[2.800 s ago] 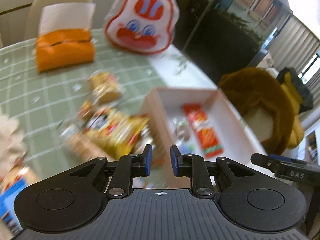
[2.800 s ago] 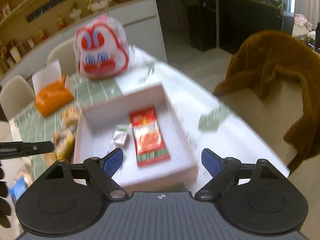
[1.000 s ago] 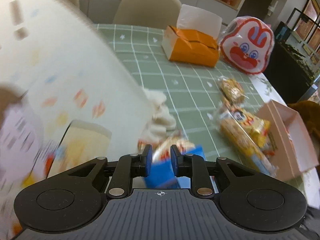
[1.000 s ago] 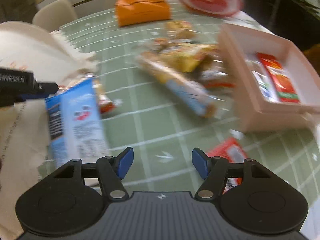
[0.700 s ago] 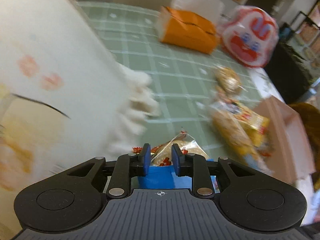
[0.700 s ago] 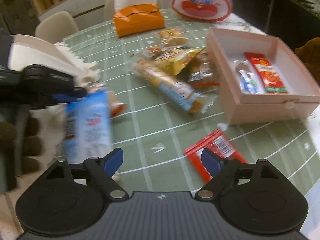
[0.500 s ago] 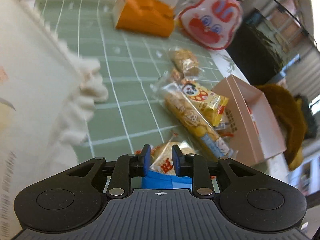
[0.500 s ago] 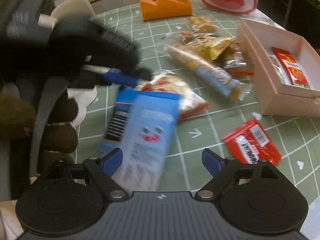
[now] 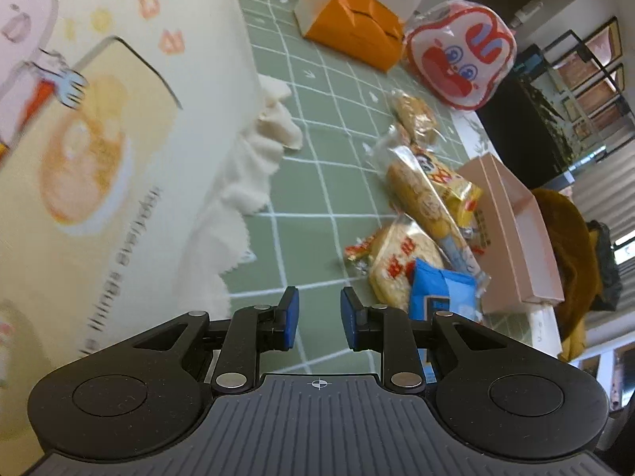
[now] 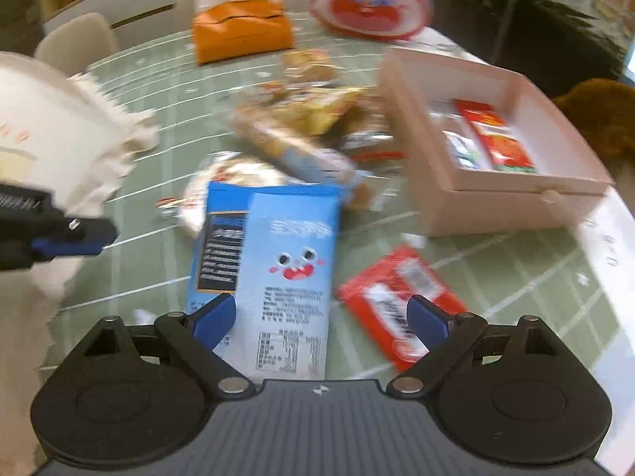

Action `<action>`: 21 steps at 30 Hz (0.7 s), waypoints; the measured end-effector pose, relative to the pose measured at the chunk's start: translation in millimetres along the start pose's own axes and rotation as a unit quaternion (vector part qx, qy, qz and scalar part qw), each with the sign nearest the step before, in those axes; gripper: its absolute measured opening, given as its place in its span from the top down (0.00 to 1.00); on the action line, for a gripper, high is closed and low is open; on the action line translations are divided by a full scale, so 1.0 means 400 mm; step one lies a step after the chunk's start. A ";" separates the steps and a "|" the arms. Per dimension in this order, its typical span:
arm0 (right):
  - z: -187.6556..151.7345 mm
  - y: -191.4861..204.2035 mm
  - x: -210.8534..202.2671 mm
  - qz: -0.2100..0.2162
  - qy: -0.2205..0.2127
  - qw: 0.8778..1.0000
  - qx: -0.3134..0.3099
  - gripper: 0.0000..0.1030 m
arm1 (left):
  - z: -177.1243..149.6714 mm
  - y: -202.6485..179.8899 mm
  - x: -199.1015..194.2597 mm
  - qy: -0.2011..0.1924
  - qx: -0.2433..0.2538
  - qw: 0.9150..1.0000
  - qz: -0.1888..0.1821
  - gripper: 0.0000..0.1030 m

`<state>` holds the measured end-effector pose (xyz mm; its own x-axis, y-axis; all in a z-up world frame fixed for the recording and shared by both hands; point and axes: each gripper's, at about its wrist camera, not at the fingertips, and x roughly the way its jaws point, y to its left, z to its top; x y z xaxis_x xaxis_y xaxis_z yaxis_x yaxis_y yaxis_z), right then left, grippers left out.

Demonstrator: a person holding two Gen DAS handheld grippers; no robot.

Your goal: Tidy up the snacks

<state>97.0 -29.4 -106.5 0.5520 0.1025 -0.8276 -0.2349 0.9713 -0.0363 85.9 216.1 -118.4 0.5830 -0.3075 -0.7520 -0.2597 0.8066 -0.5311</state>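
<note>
A blue snack packet [image 10: 278, 261] with a cartoon face lies flat on the green checked tablecloth, its near end between the fingers of my right gripper [image 10: 321, 309]. The jaws there are opening and the pads do not touch the packet. My left gripper [image 9: 317, 317] is narrowly open with only tablecloth showing between its pads; the blue packet [image 9: 440, 293] lies just to its right. In the right wrist view the left gripper [image 10: 87, 238] pokes in from the left edge. The pink box [image 10: 496, 206] holds a red packet [image 10: 496, 139] and a small pale one [image 10: 460, 150].
A red packet [image 10: 397, 305] lies right of the blue one. A long biscuit pack [image 9: 428, 206], a yellow bag [image 9: 460, 194] and a rice cracker pack [image 9: 393, 261] are heaped beside the box. A white printed tote bag [image 9: 99, 119] fills the left; an orange tissue box [image 9: 353, 35] and a rabbit-face bag [image 9: 460, 51] stand behind.
The left gripper carried the blue packet over to the right gripper, let it go, and it now lies on the table. The right jaws have spread wider.
</note>
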 end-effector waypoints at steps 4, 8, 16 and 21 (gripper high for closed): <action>-0.005 -0.054 -0.004 -0.043 -0.003 0.999 0.006 0.10 | 0.012 -0.058 0.018 -0.009 0.030 0.999 -0.014 0.74; -0.016 -0.103 -0.028 -0.042 -0.001 0.999 0.021 0.10 | 0.068 -0.160 0.057 -0.042 0.100 0.994 -0.003 0.74; -0.019 -0.006 -0.058 0.066 0.005 0.998 -0.006 0.10 | 0.107 -0.267 0.223 0.020 0.199 0.980 0.003 0.77; -0.032 0.076 -0.006 0.055 0.017 0.996 -0.072 0.10 | 0.069 -0.234 0.166 0.030 0.231 0.972 0.029 0.77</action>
<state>78.3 -3.1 -112.6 0.4895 0.1978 -0.8493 -0.4066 0.9134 -0.0216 170.2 134.1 -107.6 0.5278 -0.2728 -0.8044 0.0904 0.9597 -0.2662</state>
